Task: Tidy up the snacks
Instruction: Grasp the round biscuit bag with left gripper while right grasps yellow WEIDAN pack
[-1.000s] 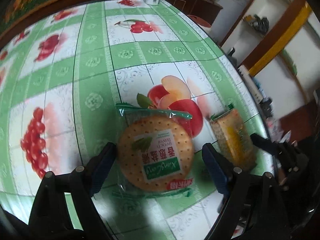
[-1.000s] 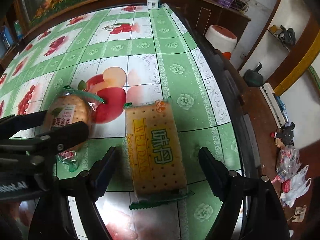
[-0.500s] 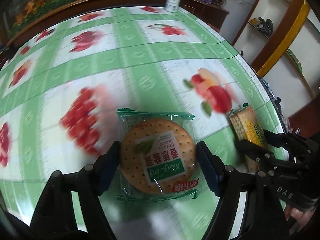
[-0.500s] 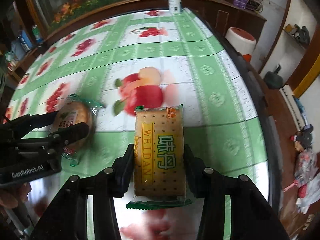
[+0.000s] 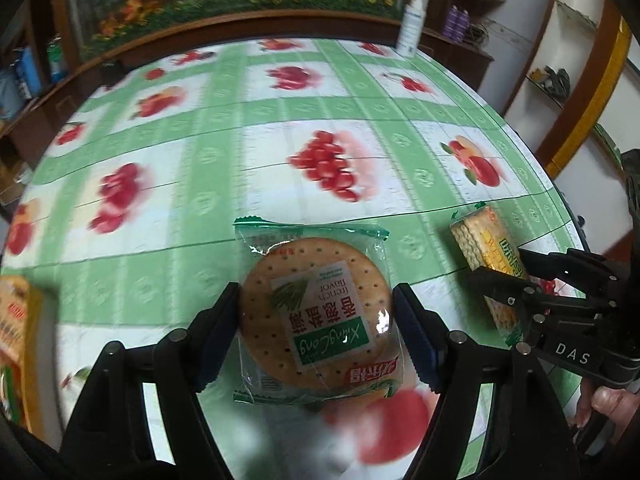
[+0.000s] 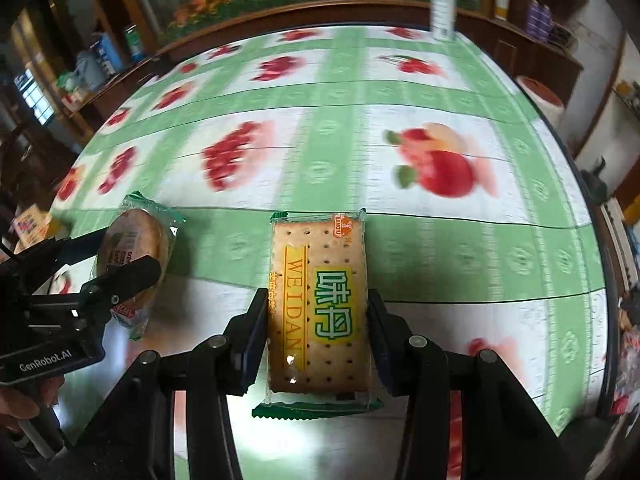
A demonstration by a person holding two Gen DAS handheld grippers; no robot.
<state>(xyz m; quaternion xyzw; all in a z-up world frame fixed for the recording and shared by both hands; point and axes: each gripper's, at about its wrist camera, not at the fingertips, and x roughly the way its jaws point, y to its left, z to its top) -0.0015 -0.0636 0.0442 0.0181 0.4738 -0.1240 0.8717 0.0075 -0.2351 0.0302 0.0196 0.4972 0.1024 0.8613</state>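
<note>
Left tongs [image 5: 316, 326]: narrowed onto the round biscuit in a clear, green-edged wrapper [image 5: 314, 312], one blue pad pressed against each side of the pack. Right tongs [image 6: 318, 322]: closed likewise on the rectangular cracker pack with a yellow band and green-edged wrapper [image 6: 320, 304], gripped by its long sides. Both packs are carried side by side, near each other, above the desk covered in a green-and-white fruit-print cloth [image 5: 224, 148].

Legible writing: the round biscuit's label, seen upside down, reads "XingLong" and "french flavor", beside Chinese characters. The cracker pack reads "WEIDAN" along the yellow band, with large green Chinese characters beside it. The left tool body carries "GenRobot.AI" in the right wrist view; the right tool body shows "DAS" in the left wrist view.

Obscured: an orange-yellow package [image 5: 16, 320] is cut off at the left edge. The cloth pattern is motion-blurred. A white bottle [image 6: 442, 0] stands at the desk's far edge, its label unreadable.
</note>
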